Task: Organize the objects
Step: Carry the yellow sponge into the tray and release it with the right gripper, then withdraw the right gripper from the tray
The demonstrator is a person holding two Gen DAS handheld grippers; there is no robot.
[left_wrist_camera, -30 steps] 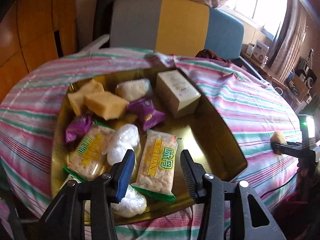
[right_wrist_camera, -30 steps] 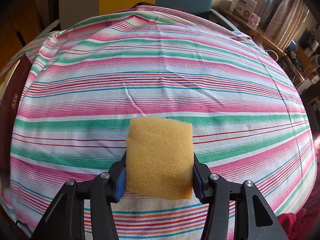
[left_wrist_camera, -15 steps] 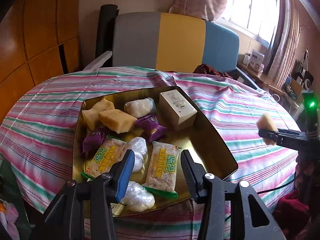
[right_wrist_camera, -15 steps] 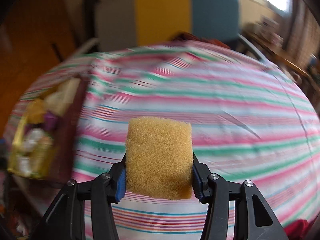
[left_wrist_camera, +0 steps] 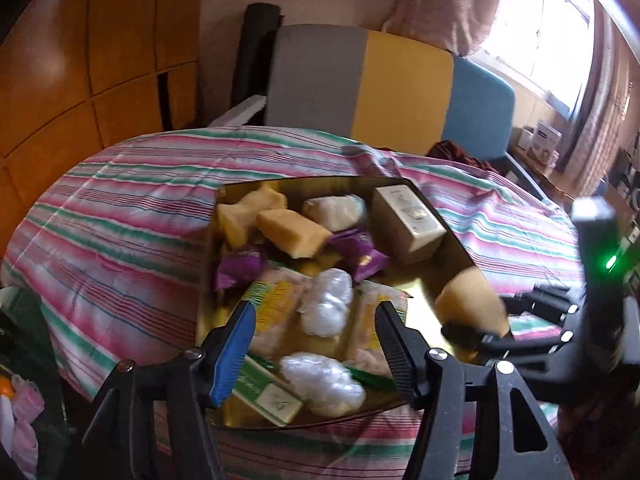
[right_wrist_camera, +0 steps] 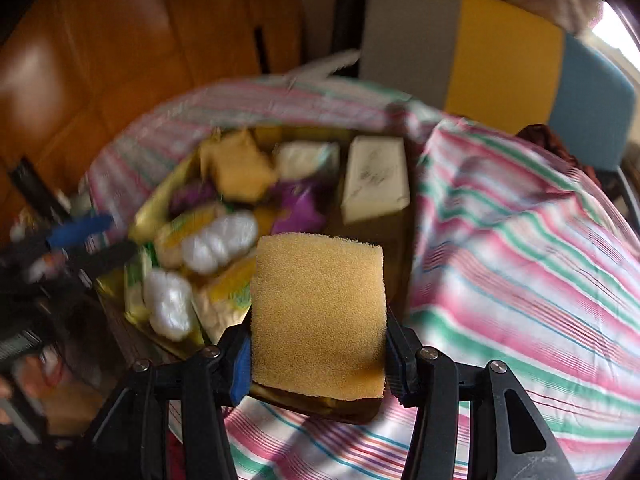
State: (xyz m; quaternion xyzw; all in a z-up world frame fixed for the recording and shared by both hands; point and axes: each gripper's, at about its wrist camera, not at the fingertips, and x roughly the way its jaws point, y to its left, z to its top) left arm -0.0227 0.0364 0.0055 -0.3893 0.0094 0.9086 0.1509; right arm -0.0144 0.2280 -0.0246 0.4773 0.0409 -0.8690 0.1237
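sponge [right_wrist_camera: 318, 316] | clamped in right tool [right_wrist_camera: 318, 354] | above tray [right_wrist_camera: 402, 240]

Your right wrist view is smeared by motion: the tray [right_wrist_camera: 404, 240] contents read only as colour patches, and the print on the white box [right_wrist_camera: 376, 178] cannot be read. The sponge [right_wrist_camera: 320, 316] in the right gripper [right_wrist_camera: 318, 360] covers the tray's near corner and whatever lies under it. At that view's left edge, the left gripper [right_wrist_camera: 86, 240] is a dark blur with one blue pad, so its jaws cannot be judged there. In your left wrist view, the left gripper's fingers [left_wrist_camera: 234, 344] hide parts of the cracker packs [left_wrist_camera: 280, 304], whose labels are blurred. The right gripper [left_wrist_camera: 476, 330] there is cut by the right edge.
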